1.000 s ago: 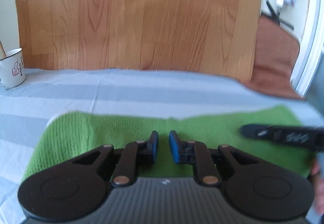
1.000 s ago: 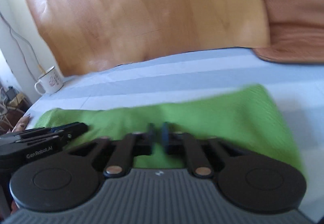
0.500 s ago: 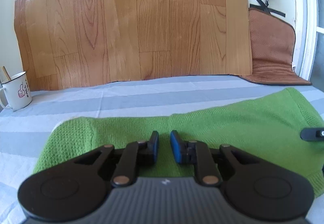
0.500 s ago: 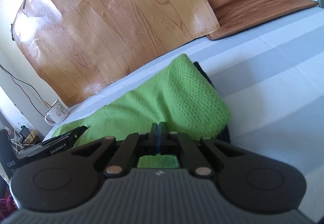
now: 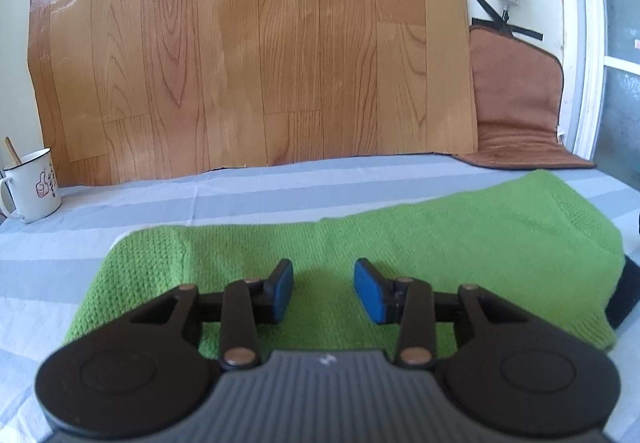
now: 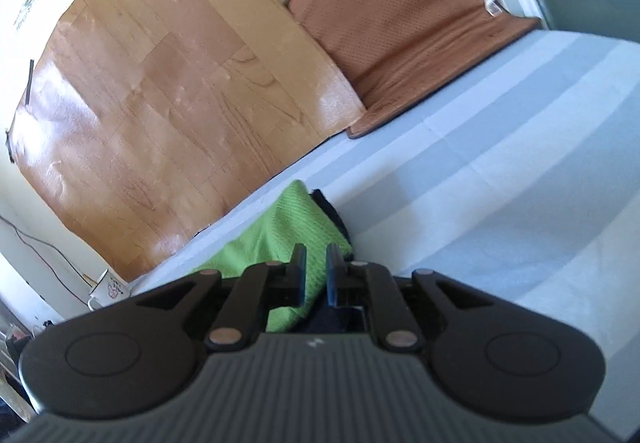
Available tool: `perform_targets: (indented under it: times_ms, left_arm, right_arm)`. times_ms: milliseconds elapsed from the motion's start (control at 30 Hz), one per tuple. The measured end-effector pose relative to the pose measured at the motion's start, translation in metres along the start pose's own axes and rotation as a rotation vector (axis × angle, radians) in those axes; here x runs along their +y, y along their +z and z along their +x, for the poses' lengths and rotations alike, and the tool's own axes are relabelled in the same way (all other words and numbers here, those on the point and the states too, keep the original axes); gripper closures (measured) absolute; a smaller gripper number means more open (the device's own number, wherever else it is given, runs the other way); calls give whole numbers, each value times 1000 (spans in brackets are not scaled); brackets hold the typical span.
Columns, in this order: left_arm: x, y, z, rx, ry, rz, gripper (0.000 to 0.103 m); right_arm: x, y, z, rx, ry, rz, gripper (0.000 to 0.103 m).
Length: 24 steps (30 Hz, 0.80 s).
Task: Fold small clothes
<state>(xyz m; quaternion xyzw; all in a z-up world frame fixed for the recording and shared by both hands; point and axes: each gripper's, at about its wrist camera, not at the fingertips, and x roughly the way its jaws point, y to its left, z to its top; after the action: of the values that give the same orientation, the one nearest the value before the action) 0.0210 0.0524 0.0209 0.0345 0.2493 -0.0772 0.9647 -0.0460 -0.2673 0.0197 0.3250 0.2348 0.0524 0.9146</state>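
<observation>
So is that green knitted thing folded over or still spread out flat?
Folded: the green knit lies doubled with a rounded fold edge at its right end, on the striped sheet.

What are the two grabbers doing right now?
Left gripper: open, just widened, above the green cloth, holding nothing.
Right gripper: slightly open, just released.

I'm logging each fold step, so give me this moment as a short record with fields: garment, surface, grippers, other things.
garment: green knit garment, lying folded, dark cloth showing under its right end
surface: grey-striped sheet
left gripper: open over the knit, jaws just opened, nothing pinched
right gripper: narrow gap, jaws just opened, at the knit's end
other things: white mug, brown mat
</observation>
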Motion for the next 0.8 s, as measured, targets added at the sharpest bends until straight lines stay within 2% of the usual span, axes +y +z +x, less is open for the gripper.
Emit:
perform_targets:
  times_ms: [100, 167, 200, 533, 800]
  left_arm:
    - [-3, 0, 2, 10, 15, 17, 66]
    - [-3, 0, 2, 14, 18, 21, 65]
    - [-3, 0, 3, 16, 19, 21, 65]
    - [-4, 0, 2, 21, 31, 26, 61]
    - [-4, 0, 2, 22, 34, 30, 60]
  right_arm:
    - [11, -1, 11, 20, -11, -56, 89]
    - [12, -8, 28, 100, -62, -83, 89]
    - [8, -14, 37, 144, -82, -82, 94]
    - [-9, -32, 29, 43, -20, -42, 95]
    - [-10, -31, 25, 38, -5, -17, 94]
